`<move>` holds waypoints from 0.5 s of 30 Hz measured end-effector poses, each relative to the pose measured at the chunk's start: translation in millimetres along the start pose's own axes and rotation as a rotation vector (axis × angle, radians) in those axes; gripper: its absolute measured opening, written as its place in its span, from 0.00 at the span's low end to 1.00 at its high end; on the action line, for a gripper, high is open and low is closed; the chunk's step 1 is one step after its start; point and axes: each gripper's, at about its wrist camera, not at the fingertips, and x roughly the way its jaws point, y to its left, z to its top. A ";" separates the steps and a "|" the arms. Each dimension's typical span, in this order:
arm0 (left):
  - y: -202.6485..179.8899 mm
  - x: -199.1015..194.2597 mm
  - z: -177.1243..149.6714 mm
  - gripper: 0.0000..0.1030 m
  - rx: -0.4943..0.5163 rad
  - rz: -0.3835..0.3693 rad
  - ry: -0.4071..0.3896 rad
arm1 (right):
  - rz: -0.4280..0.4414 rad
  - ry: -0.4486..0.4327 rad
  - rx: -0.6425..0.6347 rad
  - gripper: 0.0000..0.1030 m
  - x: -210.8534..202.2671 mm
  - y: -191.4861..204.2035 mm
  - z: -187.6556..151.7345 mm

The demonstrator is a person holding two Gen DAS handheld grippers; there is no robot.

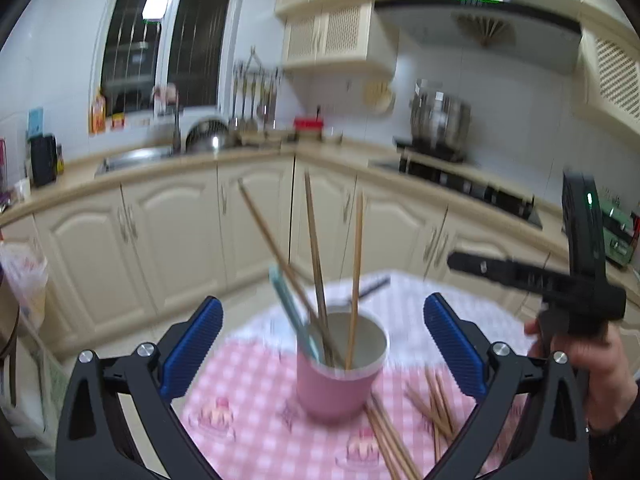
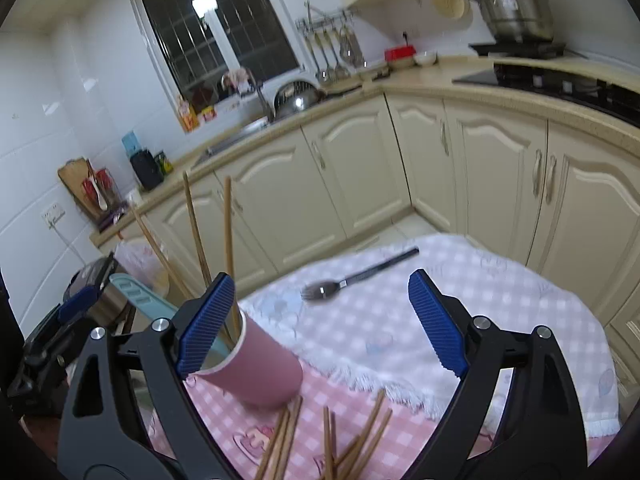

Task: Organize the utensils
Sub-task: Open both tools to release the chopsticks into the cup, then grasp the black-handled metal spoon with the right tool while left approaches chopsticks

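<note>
- Left gripper [image 1: 323,347]: jaws spread wide, blue pads [image 1: 191,350] bare, nothing held. The cup [image 1: 340,376] sits between and beyond them, apart from both pads.
- Right gripper [image 2: 323,322]: also released and empty. Its left pad [image 2: 206,322] lies close against the cup's rim in this view; I cannot tell whether it touches.
- The cup stands upright on the pink checked cloth [image 1: 248,380], holding three chopsticks [image 1: 316,248] and a pale blue utensil [image 1: 294,316], all leaning at different angles.
- Loose chopsticks [image 2: 360,440] lie scattered on the cloth just beside the cup's base, near the right gripper.
- A fork [image 2: 352,280] lies farther off on the white cloth [image 2: 460,320], well apart from the cup.
- Judged progress: part done; the loose chopsticks and the fork remain out.
- Risks:
  - The cup looks top-heavy with tall sticks; a knock from either pad could tip it.
  - The flat, crossed chopsticks may roll or slip when pinched.
  - A tug on the layered cloths could shift the cup.
  - The two grippers are close together and may collide.
</note>
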 end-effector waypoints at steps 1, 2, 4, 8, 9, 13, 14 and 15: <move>-1.5 1.4 -5.1 0.96 0.002 0.003 0.034 | 0.004 0.020 -0.011 0.85 2.9 -0.7 -1.7; -2.1 2.0 -9.7 0.96 0.003 0.007 0.054 | 0.006 0.036 -0.021 0.85 5.5 -1.3 -2.3; -5.7 7.0 -21.8 0.95 0.007 0.023 0.125 | 0.005 0.080 -0.053 0.85 13.0 -3.5 -4.5; -14.6 24.4 -48.4 0.95 0.034 0.046 0.272 | 0.037 0.172 -0.098 0.85 30.7 -11.3 -7.7; -18.3 31.0 -57.2 0.95 0.051 0.057 0.314 | 0.049 0.203 -0.121 0.85 37.2 -13.1 -9.1; -31.0 53.7 -80.6 0.95 0.095 0.087 0.441 | 0.092 0.305 -0.230 0.85 58.7 -16.4 -13.9; -32.6 59.1 -83.6 0.95 0.099 0.094 0.462 | 0.102 0.323 -0.252 0.85 63.1 -17.4 -13.9; -34.7 66.0 -87.4 0.95 0.104 0.108 0.492 | 0.114 0.347 -0.292 0.85 70.4 -19.1 -12.6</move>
